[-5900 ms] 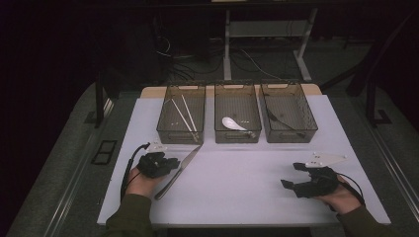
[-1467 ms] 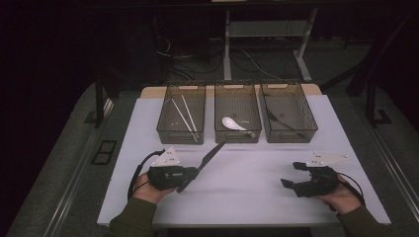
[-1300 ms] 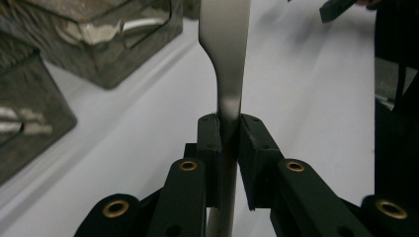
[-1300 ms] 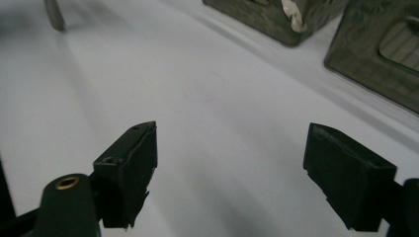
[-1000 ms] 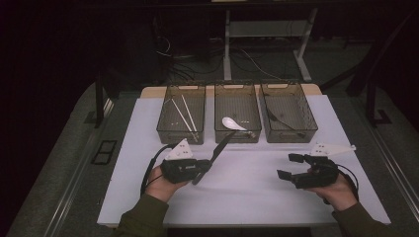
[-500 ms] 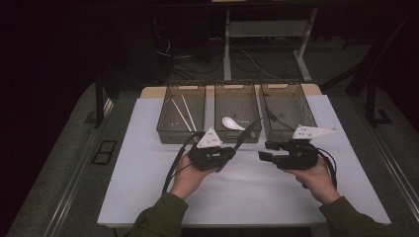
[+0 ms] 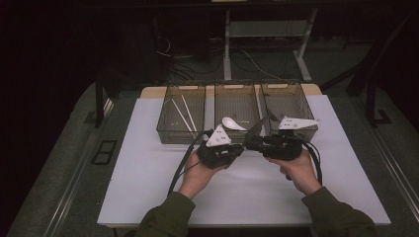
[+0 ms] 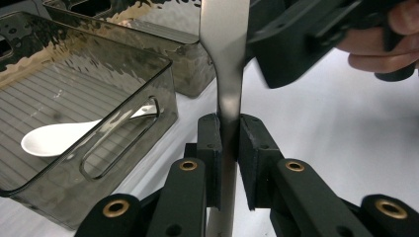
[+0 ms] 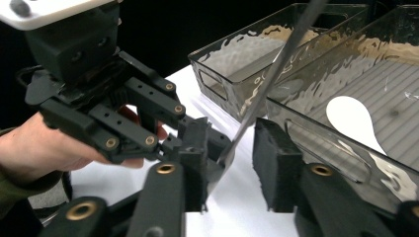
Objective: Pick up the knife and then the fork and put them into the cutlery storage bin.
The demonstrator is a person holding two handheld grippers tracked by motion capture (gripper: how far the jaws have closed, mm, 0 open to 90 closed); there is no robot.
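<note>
while the left claw pinches a flat metal utensil by its shaft, pads pressed on both faces, the right claw is brought in around the same piece: this reads as a hand-over between the two hands, held above the white bench just in front of the trays. the right claw's jaws have just been closing, yet in the right gripper view they stand apart, the utensil's tip lying against the left-hand pad with a gap to the other, so the grip on that side is not yet made. what kind of utensil it is i cannot tell; its far end slants up over the trays.

the next move, as i judge it, calls for the right claw to finish pressing onto the metal before the left one lets go, otherwise the piece could slip onto the bench. after that it likely belongs in one of the trays.

three smoky clear trays sit side by side at the bench's far edge. the left tray holds a pair of pale chopsticks, the middle tray a white spoon, and the right tray has contents too dim to make out.
</note>
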